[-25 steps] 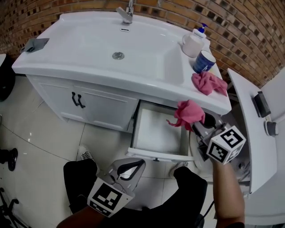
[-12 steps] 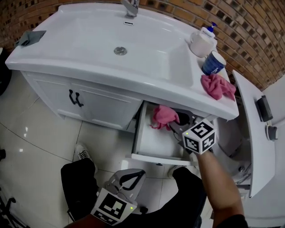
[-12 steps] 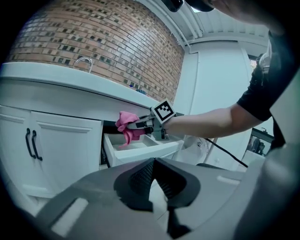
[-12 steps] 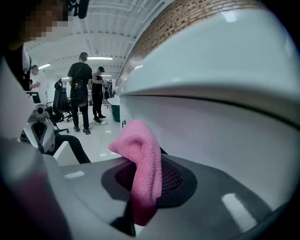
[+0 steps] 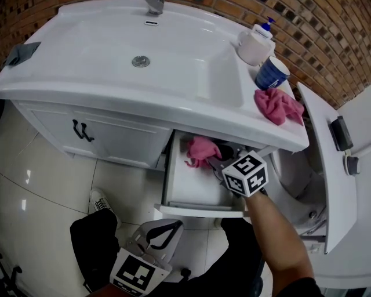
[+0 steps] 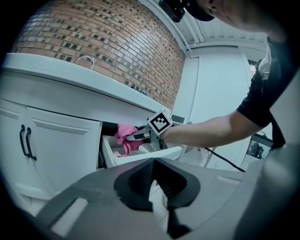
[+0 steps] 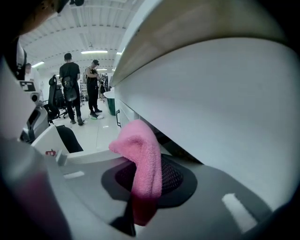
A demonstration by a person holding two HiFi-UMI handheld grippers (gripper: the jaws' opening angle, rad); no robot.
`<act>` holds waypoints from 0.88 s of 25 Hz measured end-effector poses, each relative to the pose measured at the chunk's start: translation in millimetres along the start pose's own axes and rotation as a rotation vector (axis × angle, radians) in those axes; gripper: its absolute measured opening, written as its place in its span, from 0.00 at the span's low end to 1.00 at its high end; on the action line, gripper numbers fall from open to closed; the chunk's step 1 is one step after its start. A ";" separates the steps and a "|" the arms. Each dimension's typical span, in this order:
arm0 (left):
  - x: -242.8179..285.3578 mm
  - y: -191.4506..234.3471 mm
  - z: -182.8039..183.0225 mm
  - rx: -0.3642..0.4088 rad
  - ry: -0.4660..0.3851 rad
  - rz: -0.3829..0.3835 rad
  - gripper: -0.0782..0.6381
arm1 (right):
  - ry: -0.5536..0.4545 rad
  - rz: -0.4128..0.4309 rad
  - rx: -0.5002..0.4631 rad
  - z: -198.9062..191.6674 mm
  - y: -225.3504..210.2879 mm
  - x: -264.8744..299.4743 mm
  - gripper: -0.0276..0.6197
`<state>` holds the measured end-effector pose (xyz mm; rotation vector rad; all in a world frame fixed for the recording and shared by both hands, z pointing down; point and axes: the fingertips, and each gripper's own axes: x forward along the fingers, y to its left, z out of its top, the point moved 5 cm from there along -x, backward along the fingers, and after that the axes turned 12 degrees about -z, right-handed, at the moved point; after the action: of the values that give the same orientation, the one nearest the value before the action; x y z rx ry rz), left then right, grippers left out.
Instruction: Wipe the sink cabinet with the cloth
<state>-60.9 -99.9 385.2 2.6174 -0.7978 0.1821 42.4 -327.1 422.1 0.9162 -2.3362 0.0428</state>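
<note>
The right tool [image 5: 215, 164] has pushed the pink cloth [image 5: 200, 149] deeper into the drawer [image 5: 188, 187].

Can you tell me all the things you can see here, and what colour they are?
sink: 1, white, on the cabinet
tap: 1, silver, sink's back edge
soap bottle: 1, white with blue pump, sink's back right corner
cup: 1, blue, beside the soap bottle
spare cloth: 1, pink, sink's right end
cloth: 1, pink, at the drawer's back
cabinet: 1, white, under the sink
handles: 2, black, on the cabinet doors
drawer: 1, white, pulled open
left gripper: 1, grey, shut, empty, held low
right gripper: 1, grey, shut on the cloth
</note>
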 end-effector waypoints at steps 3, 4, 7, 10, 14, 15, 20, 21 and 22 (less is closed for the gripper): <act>3.2 -0.5 -1.5 -0.001 0.005 -0.012 0.12 | 0.024 -0.017 -0.049 -4.1 -4.3 -7.5 0.16; 4.3 -0.9 -2.0 0.000 0.006 -0.016 0.12 | 0.031 -0.025 -0.058 -6.2 -7.3 -10.8 0.16; 8.1 -3.0 -2.7 0.001 0.004 -0.024 0.12 | 0.053 -0.047 -0.042 -16.1 -20.7 -20.4 0.16; 11.6 -7.4 -3.0 -0.002 0.004 -0.038 0.12 | 0.087 -0.079 -0.051 -28.8 -35.9 -34.3 0.16; 15.8 -11.5 -4.4 -0.005 0.006 -0.053 0.12 | 0.117 -0.121 -0.060 -39.2 -55.0 -54.4 0.16; 16.6 -12.5 -4.8 -0.004 0.007 -0.056 0.12 | 0.126 -0.129 -0.062 -42.3 -58.7 -58.4 0.16; 17.6 -16.4 -6.5 -0.003 0.011 -0.064 0.12 | 0.159 -0.158 -0.070 -55.5 -71.2 -71.9 0.16; 17.2 -16.6 -6.6 -0.003 0.011 -0.064 0.12 | 0.160 -0.162 -0.070 -55.5 -71.4 -73.0 0.16; 16.4 -16.6 -6.4 -0.001 0.011 -0.065 0.12 | 0.156 -0.164 -0.073 -53.7 -70.2 -74.0 0.16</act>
<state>-38.1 -93.0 389.3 2.6347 -0.7080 0.1771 157.1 -322.5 410.8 1.0273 -2.0994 -0.0377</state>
